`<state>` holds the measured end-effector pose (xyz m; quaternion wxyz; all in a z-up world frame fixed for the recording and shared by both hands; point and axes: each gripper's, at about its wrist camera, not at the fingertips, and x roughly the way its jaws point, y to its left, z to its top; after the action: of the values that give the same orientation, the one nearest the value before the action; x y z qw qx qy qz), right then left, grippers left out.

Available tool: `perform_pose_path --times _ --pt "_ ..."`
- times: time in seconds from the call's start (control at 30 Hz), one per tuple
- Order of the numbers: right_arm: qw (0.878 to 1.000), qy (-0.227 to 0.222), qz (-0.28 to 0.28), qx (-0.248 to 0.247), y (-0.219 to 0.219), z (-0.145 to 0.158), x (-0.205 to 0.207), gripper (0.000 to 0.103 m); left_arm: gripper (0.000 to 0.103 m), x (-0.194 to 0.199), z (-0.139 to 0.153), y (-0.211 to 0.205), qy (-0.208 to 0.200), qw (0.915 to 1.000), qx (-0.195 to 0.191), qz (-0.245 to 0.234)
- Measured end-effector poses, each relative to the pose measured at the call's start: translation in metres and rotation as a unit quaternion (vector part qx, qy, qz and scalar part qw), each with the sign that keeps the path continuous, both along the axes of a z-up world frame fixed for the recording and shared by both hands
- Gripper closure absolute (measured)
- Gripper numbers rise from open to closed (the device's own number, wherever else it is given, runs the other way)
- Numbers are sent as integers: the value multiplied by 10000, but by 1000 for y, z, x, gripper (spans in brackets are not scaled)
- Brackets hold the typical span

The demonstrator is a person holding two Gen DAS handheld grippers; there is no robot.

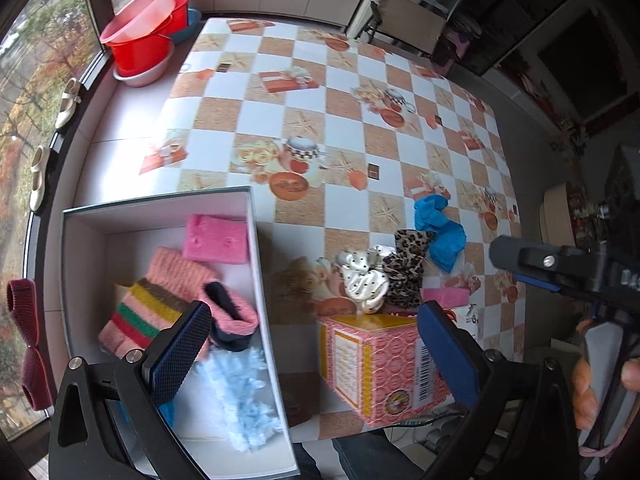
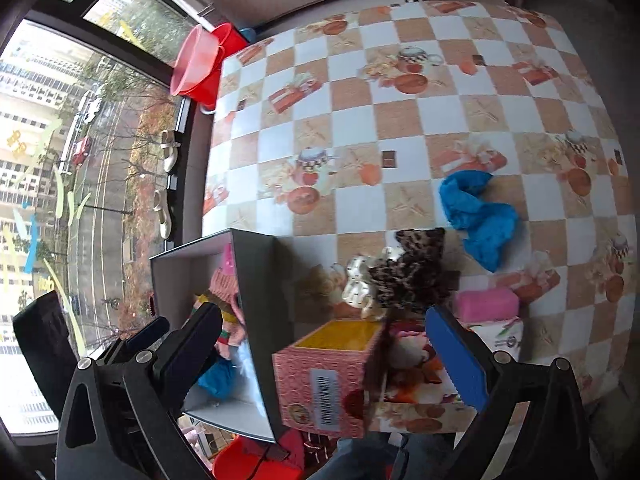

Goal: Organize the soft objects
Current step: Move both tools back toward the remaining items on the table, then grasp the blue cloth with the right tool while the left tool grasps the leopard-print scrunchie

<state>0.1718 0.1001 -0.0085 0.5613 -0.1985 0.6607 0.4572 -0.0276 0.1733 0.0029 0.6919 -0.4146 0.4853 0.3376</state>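
Sorting is running partway. The white box (image 1: 256, 264) is already holding the striped pink knit (image 1: 160, 300), pink sponge (image 1: 216, 240), a dark-lined pink cuff (image 1: 232, 316) and pale blue fluff (image 1: 244, 392). Still lying out on the surface (image 1: 320, 92): white dotted scrunchie (image 1: 364, 276) touching the leopard scrunchie (image 1: 408, 272), blue cloth (image 1: 440, 232) just beyond, a second pink sponge (image 1: 446, 297). Something soft behind the pink carton (image 2: 320, 376) is possibly waiting too; blurred. Left claw (image 1: 316, 354) and right claw (image 2: 332, 354) are both hanging wide, carrying nothing.
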Motion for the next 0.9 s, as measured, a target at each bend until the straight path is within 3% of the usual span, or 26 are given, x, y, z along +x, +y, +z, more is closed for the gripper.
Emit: perform_pose_path --times 0.27,0.43,0.53,0.9 --pt "9958 363 -590 -606 -30 -63 54 1 0 45 -13 -6 389 9987 -83 -313" --pt "9939 133 -734 -812 -36 -87 86 1 0 95 -20 -15 942 9910 209 -930" --pt "9930 -46 -788 -876 -33 -102 102 1 0 113 -28 -16 1055 9893 116 -1001" --pt "9947 -263 -219 -972 17 -161 107 1 0 151 -56 -15 1746 9793 11 -1020"
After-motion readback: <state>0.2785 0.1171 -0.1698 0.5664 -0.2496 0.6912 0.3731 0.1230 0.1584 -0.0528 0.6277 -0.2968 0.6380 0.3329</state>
